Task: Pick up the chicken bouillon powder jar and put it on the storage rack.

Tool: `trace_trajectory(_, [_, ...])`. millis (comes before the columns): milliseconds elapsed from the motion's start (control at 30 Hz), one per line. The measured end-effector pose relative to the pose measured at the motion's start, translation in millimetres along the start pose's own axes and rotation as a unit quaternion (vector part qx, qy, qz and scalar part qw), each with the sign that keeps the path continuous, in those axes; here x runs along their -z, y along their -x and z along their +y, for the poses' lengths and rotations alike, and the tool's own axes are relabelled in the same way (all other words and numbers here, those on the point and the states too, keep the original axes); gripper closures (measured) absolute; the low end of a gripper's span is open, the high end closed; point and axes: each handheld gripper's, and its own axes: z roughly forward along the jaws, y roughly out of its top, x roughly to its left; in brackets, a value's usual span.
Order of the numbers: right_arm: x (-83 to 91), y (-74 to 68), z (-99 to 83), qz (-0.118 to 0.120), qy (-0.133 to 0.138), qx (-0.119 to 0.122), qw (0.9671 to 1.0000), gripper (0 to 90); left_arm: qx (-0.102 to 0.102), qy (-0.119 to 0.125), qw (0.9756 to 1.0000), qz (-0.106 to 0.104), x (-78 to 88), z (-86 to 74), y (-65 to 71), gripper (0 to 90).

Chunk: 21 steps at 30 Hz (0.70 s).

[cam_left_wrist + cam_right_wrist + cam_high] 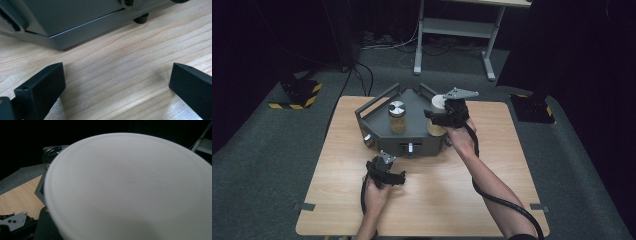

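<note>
Near tray front, left gripper (pixel 385 171): jaws spread wide, nothing between them, poised over bare table (pixel 120 75) just short of the grey tray (pixel 412 137).
Tray front edge: base wall and a small black foot close ahead in left gripper view; open wood on both sides.
On tray, left part: glass jar (pixel 397 117) with silver lid, upright, untouched.
At tray's right corner, right gripper (pixel 443 116): jaws clamped at their narrowest on white-lidded jar (pixel 438 107); white lid (pixel 130 187) close before its camera.
Right of tray: open tabletop out to table edge.
</note>
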Motion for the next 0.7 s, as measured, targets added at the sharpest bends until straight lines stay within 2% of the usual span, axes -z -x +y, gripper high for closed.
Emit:
trace_trajectory(100, [-7.9,0.6,0.9,-0.004,0.003,-0.01,0.9999,35.7,0.001,0.001,1.0,0.0,-0.1,-0.2,0.1,0.4])
trace_trajectory(200, [-15.7,-2.2,3.7,-0.008,-0.001,-0.004,1.0,35.7,0.0,0.0,1.0,0.0,-0.1,-0.1,0.0,0.4])
trace_trajectory(367, [-27.2,-3.8,4.4,-0.011,-0.009,-0.01,0.9998,35.8,0.001,0.001,1.0,0.0,-0.1,-0.2,0.0,0.5])
trace_trajectory(700, [-38.4,-6.1,3.8,-0.015,-0.012,-0.006,0.9998,35.8,0.001,0.001,1.0,-0.001,-0.1,-0.3,-0.1,0.5])
